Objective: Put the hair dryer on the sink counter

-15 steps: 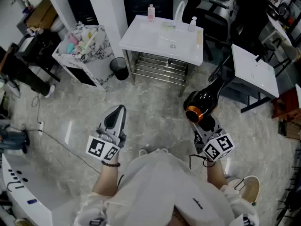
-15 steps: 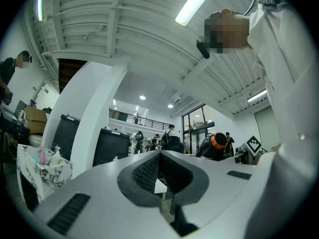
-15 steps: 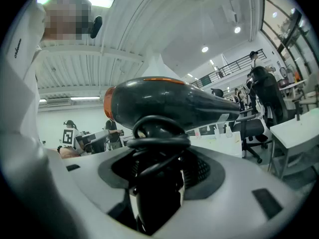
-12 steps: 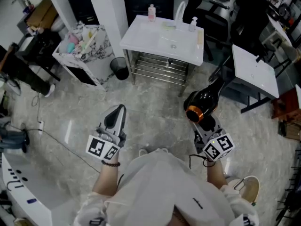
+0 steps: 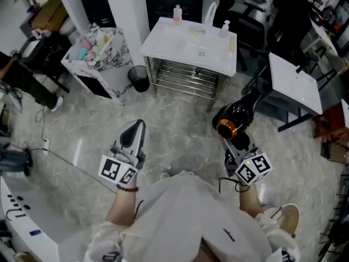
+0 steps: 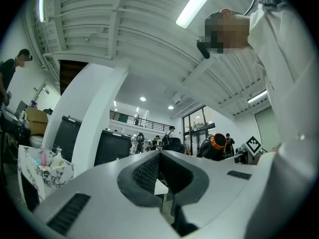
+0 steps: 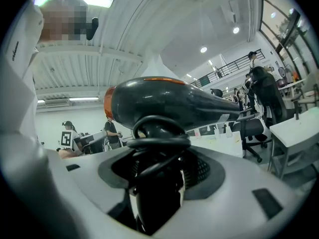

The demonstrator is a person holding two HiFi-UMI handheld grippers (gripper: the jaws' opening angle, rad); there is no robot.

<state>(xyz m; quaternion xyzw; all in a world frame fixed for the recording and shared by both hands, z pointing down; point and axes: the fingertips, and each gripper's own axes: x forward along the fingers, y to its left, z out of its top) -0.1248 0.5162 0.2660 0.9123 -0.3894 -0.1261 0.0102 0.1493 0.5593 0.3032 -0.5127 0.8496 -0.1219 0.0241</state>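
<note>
The right tool (image 5: 235,141) (image 7: 160,185) is clamped on the handle of the black hair dryer (image 5: 233,118) (image 7: 172,105), with the black cord (image 7: 157,139) looped around that handle just above the pads. The dryer's body lies crosswise over the tool, its orange ring (image 5: 225,130) turned toward the person and its narrow end pointing far and right. So the hair dryer is in the air over the marbled floor (image 5: 180,121), well apart from the white sink tabletop (image 5: 163,41), which stands far ahead, slightly to the left. The left tool (image 5: 133,134) (image 6: 162,177) has its jaws drawn narrow, the tips together, with nothing between them; it is held out over the floor, to the left of the right tool. On the far edge of the tabletop stand a pinkish bottle (image 5: 177,14) and a pump bottle (image 5: 223,27). A metal rack (image 5: 185,78) sits under the tabletop, a small black bin (image 5: 139,79) stands just to its left, and a marble-patterned cart (image 5: 101,59) with toiletries stands left of the bin. A second white table (image 5: 294,82) stands on the right.
</note>
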